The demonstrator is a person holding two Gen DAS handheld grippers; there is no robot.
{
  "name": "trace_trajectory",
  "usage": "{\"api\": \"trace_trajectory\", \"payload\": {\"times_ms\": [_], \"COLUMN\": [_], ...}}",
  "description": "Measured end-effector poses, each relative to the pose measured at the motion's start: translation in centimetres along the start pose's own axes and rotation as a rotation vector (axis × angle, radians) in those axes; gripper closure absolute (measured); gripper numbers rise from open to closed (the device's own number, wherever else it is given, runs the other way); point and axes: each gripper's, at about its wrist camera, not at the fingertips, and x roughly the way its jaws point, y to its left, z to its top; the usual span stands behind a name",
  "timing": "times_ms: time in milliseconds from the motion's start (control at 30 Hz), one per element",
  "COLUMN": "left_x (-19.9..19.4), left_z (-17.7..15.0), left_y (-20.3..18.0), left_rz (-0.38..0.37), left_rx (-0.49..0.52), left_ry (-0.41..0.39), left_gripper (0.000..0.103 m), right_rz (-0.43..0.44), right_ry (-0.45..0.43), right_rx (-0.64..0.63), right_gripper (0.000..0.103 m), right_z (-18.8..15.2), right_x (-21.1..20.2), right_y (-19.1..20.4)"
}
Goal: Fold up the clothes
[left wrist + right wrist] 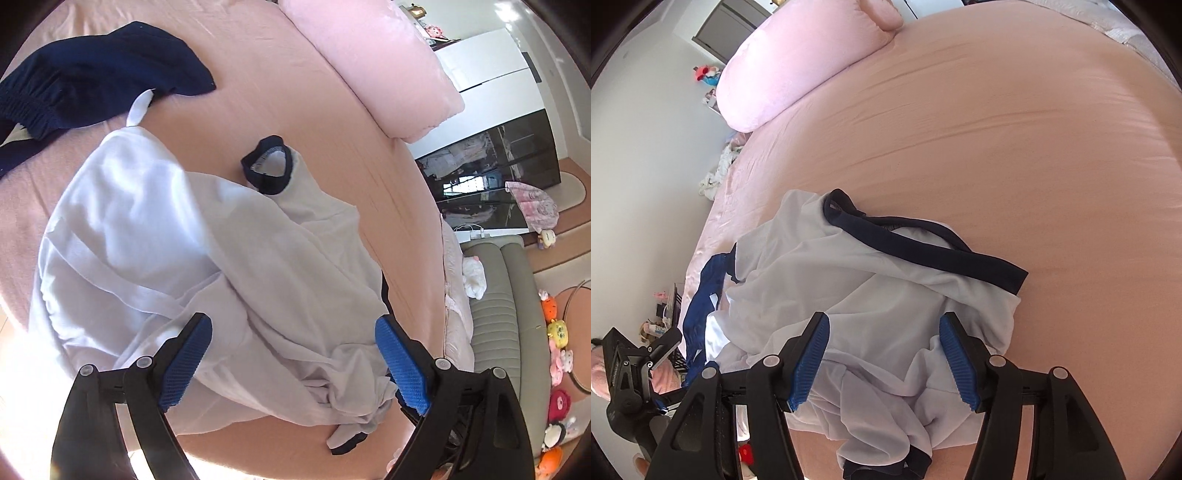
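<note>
Pink bed (997, 129) carries a crumpled white garment (192, 240) with navy trim — bare sheet beyond; both grippers' fingers (192, 354) (812, 362) spread apart.

Bright daylight, blown-out glare lower left, strong fisheye bending at edges.

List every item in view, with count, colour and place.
white garment: one, white with navy trim, crumpled on the bed below both grippers
navy garment: one, dark blue, on the bed beyond the white one
bed sheet: one, peach-pink, covering the bed
pillow: one, pale pink, at the head of the bed
sofa: one, grey-green, beside the bed
plush toys: several, mixed colours, on the floor by the sofa
left gripper: black, blue pads, open
right gripper: black, blue pads, open
</note>
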Motion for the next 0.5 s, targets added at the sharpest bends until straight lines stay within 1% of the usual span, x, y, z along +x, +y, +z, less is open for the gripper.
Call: {"api": "trace_trajectory", "payload": {"times_ms": [100,167,233,333,500], "left_x": [-0.7,-1.2,-1.7,-2.3,-2.5], "left_z": [0.5,0.9,1.3,2.1,2.6], "left_y": [1.3,1.8,2.0,2.8,3.8], "left_rz": [0.010,0.036,0.062,0.098,0.140], "left_rx": [-0.032,-0.027,-0.015,0.012,0.059], "left_ry": [-0.003,-0.011,-0.024,-0.030,0.000], "left_gripper": [0.013,0.013,0.013,0.013,0.013], "right_rz": [-0.009,-0.016,-0.023,-0.036,-0.045], "right_ry": [0.009,0.015,0.020,0.017,0.018], "right_rx": [-0.007,-0.012,-0.020,-0.042,-0.044], "right_gripper": [0.041,0.041,0.039,0.038,0.038], "right_z": [0.0,0.0,-0.1,-0.1,0.0], "right_x": [0.7,1.1,1.5,1.6,1.6], "right_y": [0.5,0.8,1.1,1.4,1.1]}}
